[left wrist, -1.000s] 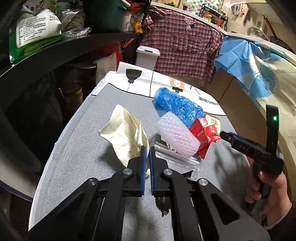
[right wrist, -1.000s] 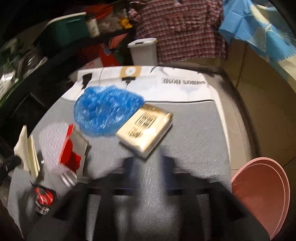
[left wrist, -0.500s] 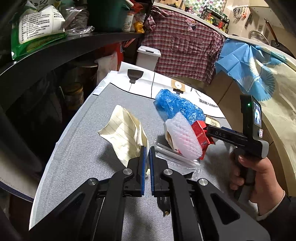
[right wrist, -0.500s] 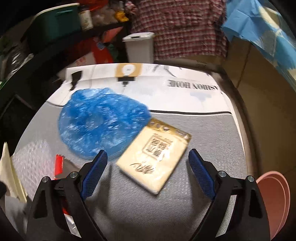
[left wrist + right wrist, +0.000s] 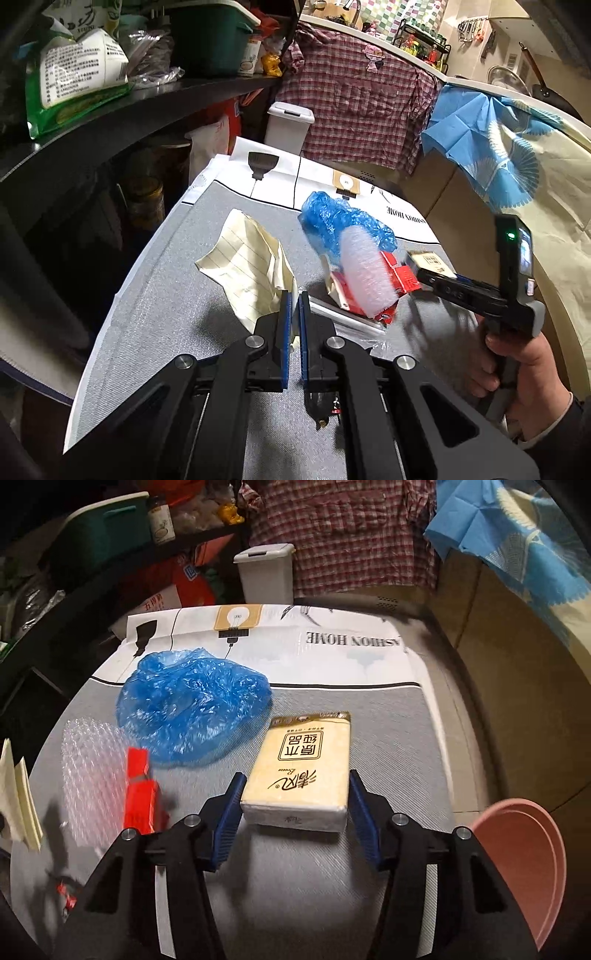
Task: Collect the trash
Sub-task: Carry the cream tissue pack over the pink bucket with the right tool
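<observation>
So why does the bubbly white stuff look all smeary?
Left wrist view: the bubble wrap is motion-blurred, while the yellow lined paper stays sharp. Right wrist view: the tissue pack is crisp, the edges bend from the fisheye, and the corners go dark.

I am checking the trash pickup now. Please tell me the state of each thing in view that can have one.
left gripper: shut, pinching an edge of the yellow lined paper.
right gripper: jaws have just been closing around the tissue pack, pads not yet pressing.
tissue pack: flat, sealed.
yellow lined paper: crumpled, partly lifted.
blue plastic bag: crumpled, lying flat.
bubble wrap: loose beside the red packet.
white bin: lid closed.
</observation>
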Available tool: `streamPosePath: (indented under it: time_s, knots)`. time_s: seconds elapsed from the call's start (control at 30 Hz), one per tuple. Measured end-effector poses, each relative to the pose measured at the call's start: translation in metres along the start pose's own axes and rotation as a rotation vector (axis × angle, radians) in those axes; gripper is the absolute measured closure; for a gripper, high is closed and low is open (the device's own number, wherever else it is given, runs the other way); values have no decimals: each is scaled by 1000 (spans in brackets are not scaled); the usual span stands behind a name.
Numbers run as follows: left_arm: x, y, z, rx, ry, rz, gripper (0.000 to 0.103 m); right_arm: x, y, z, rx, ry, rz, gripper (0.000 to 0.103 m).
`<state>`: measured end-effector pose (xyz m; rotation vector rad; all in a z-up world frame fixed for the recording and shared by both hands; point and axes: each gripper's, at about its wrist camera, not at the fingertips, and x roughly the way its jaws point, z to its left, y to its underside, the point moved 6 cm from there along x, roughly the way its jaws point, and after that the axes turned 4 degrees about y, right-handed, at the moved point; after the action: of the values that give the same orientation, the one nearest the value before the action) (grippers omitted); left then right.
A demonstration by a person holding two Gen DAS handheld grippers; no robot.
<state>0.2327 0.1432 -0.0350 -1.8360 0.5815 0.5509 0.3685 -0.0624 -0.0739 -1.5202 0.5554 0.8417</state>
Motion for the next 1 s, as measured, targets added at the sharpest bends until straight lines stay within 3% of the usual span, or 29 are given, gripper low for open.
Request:
streamPosePath:
  time_s: [0.6, 1.0]
  knots:
    - [-37, 9, -35, 111, 20, -37, 99, -127, 39, -1, -70, -46, -159, 49]
    - [-54, 19, -73, 172, 71, -51, 99, -203, 54, -50, -47, -7, -263, 49]
